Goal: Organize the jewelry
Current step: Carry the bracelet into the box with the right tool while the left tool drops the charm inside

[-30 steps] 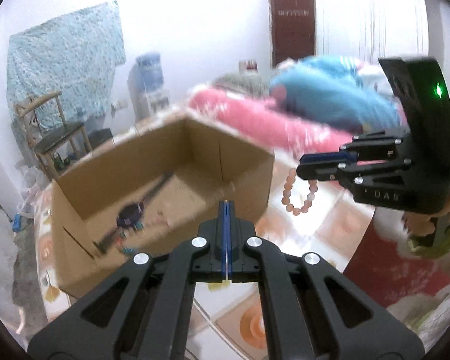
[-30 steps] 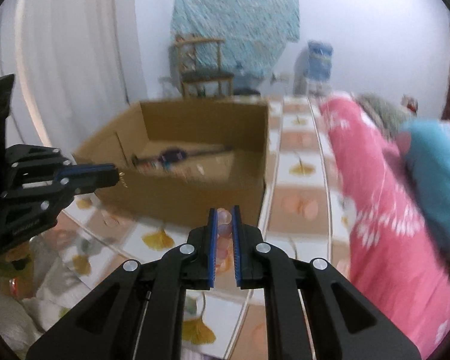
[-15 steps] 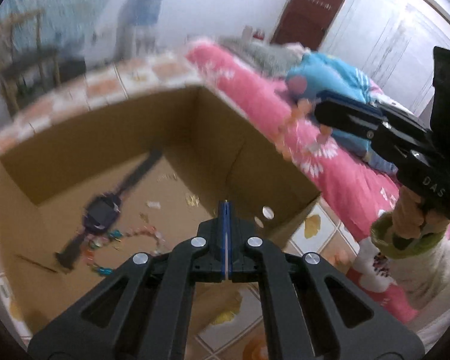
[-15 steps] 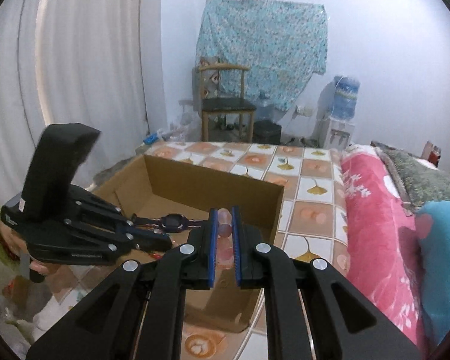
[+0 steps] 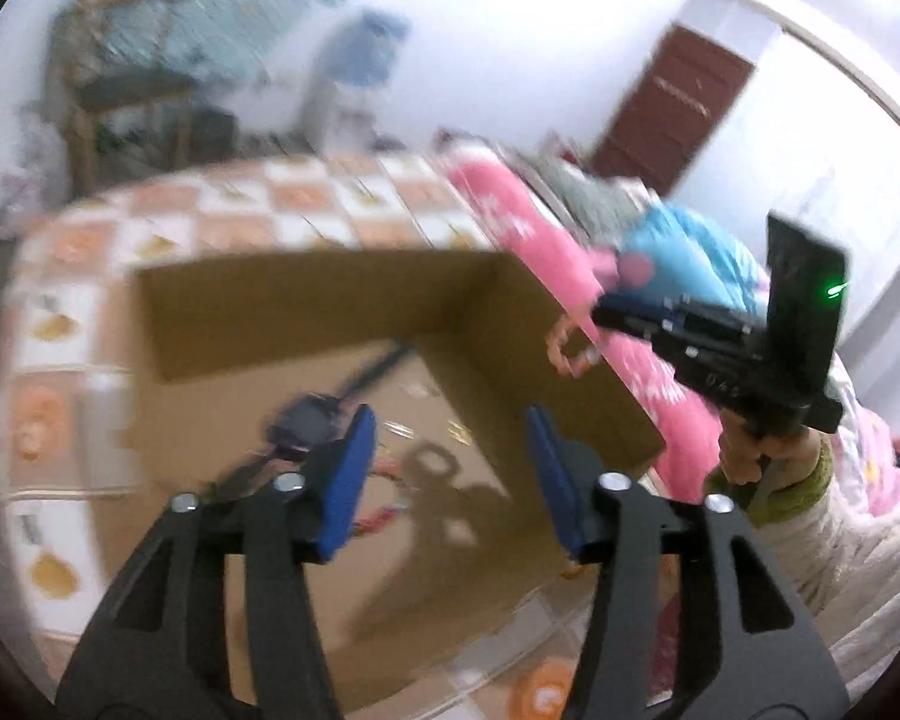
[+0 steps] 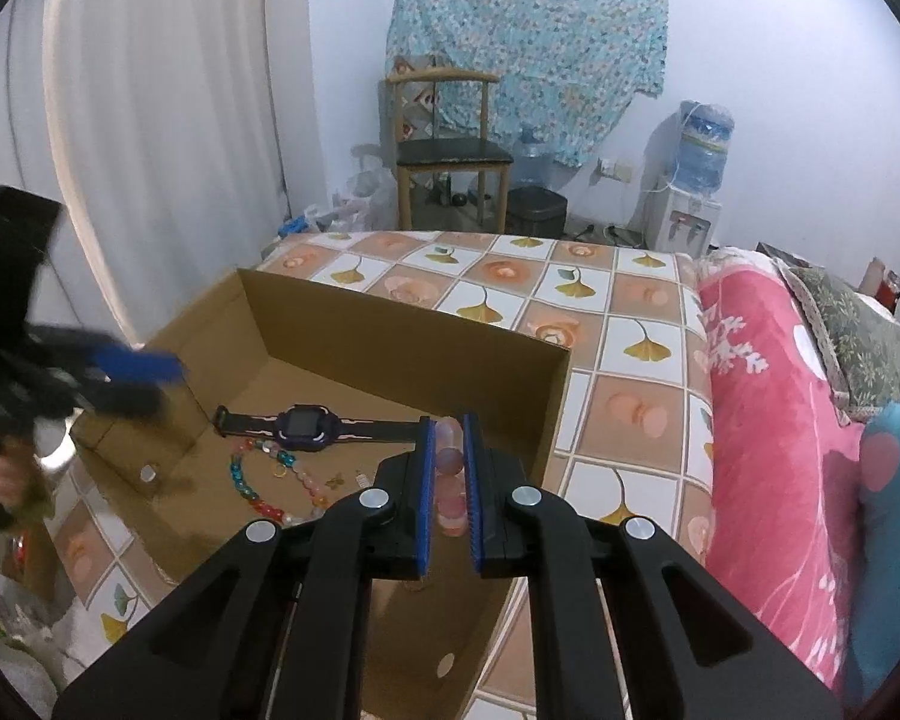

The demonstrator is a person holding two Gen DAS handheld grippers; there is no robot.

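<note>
Both grippers now over the cardboard box, up from beside it a second ago.
Left gripper: jaws have just been opening, now wide, nothing between them. Right gripper: narrow, clamped on pink bead bracelet, loop hanging above box's right wall. Watch and colored bead string lie on box floor.

A wooden chair stands before a patterned blue cloth on the wall, a water dispenser to its right, a pink quilt nearer.
</note>
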